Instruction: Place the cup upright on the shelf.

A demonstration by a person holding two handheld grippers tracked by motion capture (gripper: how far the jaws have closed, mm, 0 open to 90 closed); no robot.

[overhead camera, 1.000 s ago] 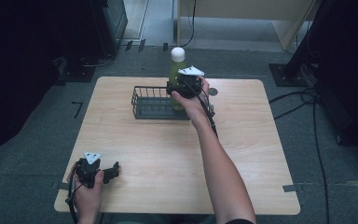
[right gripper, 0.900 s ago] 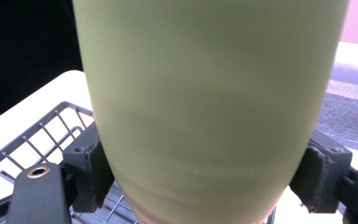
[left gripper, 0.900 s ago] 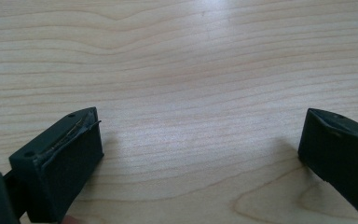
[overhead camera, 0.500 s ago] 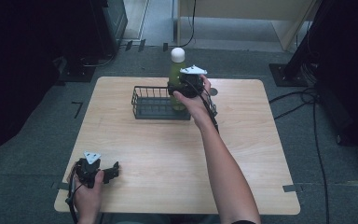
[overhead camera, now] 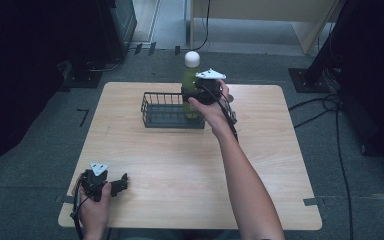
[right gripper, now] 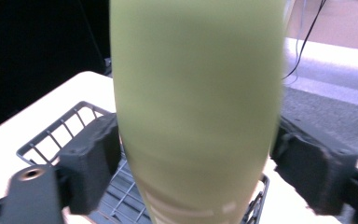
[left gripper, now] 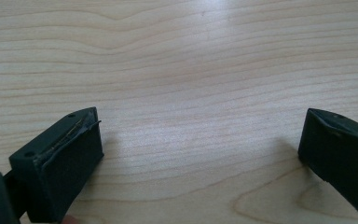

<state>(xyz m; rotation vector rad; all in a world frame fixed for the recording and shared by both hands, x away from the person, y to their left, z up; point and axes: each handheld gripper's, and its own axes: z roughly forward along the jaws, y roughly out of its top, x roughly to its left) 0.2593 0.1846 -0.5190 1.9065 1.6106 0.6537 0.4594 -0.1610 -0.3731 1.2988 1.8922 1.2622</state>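
Two hand-held grippers, left hand-held gripper (overhead camera: 121,183) spread, resting unmoved on the near counter (overhead camera: 180,165), right hand-held gripper (overhead camera: 192,96) still pinching the green bottle (overhead camera: 190,80), upright in the wire basket (overhead camera: 162,111), bottle base hidden, hardly shifted.

The right arm (overhead camera: 240,170) reaches from the bottom up to upper centre, its right gripper (overhead camera: 201,95) held with jaws pressed against something green on both sides. At lower left, the left hand (overhead camera: 94,207) rests the left gripper (overhead camera: 122,184), jaws spread wide.
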